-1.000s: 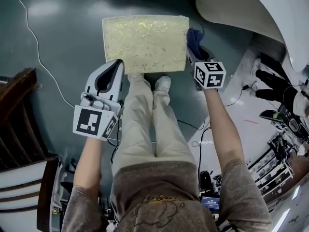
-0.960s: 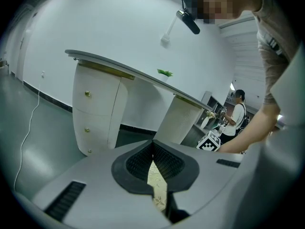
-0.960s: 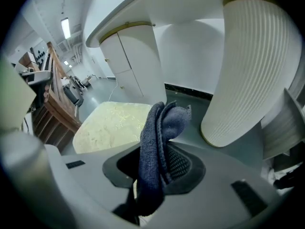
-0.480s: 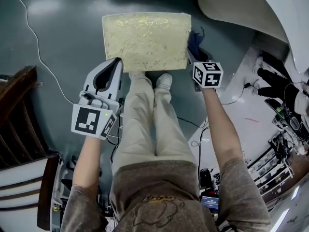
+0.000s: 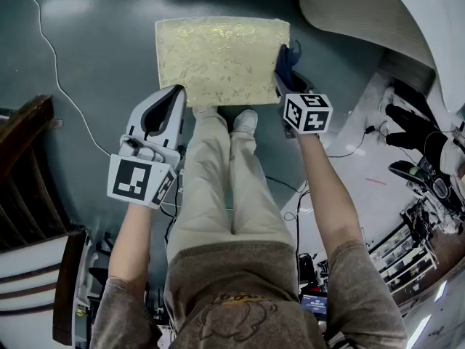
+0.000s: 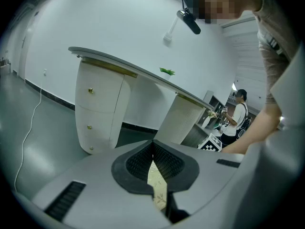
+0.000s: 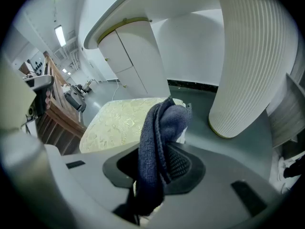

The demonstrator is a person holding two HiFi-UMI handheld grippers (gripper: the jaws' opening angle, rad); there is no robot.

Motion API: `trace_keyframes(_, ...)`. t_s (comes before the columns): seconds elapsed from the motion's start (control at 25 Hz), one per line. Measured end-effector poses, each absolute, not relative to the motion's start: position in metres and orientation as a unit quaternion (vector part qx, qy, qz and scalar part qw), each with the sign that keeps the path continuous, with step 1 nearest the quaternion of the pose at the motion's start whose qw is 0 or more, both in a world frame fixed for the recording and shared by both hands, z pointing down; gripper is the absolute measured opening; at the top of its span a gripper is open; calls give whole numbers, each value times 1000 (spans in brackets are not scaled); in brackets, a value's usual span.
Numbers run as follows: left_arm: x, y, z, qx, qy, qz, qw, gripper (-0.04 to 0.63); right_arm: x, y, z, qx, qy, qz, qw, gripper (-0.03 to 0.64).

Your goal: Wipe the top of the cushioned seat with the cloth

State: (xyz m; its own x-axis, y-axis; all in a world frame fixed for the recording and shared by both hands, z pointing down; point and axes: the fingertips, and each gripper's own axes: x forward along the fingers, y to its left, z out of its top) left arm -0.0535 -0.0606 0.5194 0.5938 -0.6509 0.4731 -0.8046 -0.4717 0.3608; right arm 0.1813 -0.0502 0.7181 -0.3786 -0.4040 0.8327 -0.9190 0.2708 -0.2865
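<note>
The cushioned seat is a pale gold patterned square on the floor just beyond my shoes. My right gripper is shut on a dark blue cloth, which lies against the seat's right edge. In the right gripper view the cloth hangs bunched between the jaws, with the seat beyond it to the left. My left gripper hovers at the seat's near left corner, its jaws together and holding nothing. A sliver of seat fabric shows below its pads.
A white ribbed pedestal and curved white tabletop stand close on the right of the seat. Dark wooden furniture is at the left, and a white cable runs over the grey floor. Equipment clutter lies at the right. Another person stands far off.
My right gripper has shifted a little to the left, bringing the cloth from beside the seat onto its right edge. The left gripper has stayed where it was.
</note>
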Motion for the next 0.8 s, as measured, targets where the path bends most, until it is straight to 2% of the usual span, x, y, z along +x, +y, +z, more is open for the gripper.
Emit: trace_keyframes(0.8,-94,-46,524,826,-463,133,292,18,31,-53,712,355,-789,398,304,112)
